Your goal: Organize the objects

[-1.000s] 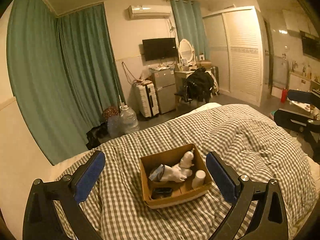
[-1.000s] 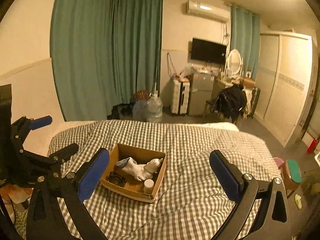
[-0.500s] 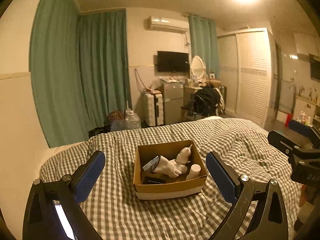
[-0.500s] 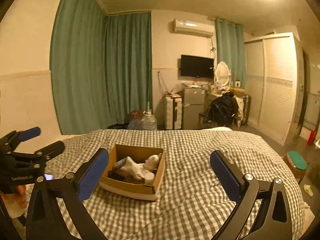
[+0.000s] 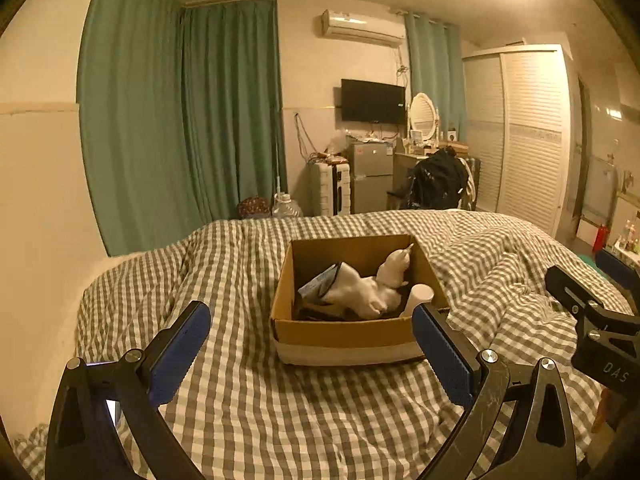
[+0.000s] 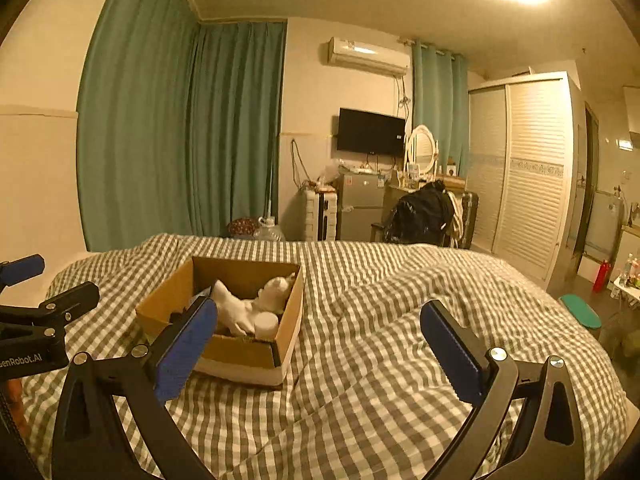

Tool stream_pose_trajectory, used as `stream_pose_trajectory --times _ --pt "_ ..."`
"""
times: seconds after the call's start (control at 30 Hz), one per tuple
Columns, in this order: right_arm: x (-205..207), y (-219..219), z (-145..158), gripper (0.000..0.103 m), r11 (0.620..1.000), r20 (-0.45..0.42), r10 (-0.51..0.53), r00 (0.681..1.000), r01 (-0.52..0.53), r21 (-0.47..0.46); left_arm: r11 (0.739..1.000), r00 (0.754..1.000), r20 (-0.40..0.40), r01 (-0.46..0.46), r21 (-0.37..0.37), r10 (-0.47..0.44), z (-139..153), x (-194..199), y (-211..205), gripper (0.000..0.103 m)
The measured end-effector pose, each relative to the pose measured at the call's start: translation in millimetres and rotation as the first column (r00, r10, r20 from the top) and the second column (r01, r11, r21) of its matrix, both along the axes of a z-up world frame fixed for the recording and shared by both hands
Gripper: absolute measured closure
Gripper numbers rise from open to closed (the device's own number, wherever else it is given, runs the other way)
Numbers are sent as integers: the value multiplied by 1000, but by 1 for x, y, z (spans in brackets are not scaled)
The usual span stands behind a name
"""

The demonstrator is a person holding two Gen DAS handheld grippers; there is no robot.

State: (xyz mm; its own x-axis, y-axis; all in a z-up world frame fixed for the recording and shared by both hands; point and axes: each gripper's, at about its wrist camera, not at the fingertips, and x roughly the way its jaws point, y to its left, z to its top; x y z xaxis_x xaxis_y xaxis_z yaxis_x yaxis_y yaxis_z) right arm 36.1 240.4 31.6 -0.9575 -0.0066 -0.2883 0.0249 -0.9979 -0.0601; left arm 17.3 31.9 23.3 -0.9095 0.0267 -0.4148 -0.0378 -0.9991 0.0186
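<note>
On a gingham-covered bed [image 5: 248, 408], a cardboard box [image 5: 344, 332] holds a white plush toy [image 5: 368, 288], a white cup [image 5: 420, 294] and a dark pouch. Both the left gripper [image 5: 312, 354] and right gripper [image 6: 320, 350] hover above the quilt near the box, jaws spread wide and empty.
</note>
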Motion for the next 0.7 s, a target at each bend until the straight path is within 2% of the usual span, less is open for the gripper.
stream_pose_trajectory --times 0.2,0.7 --pt "-2 4 -5 1 1000 21 -3 1000 3 -17 1000 1000 28 11 9 -11 -3 -2 -1 0" --pt "1 3 -3 1 1000 29 4 1000 -4 -21 1000 1000 19 5 11 -5 -1 1 -1 0"
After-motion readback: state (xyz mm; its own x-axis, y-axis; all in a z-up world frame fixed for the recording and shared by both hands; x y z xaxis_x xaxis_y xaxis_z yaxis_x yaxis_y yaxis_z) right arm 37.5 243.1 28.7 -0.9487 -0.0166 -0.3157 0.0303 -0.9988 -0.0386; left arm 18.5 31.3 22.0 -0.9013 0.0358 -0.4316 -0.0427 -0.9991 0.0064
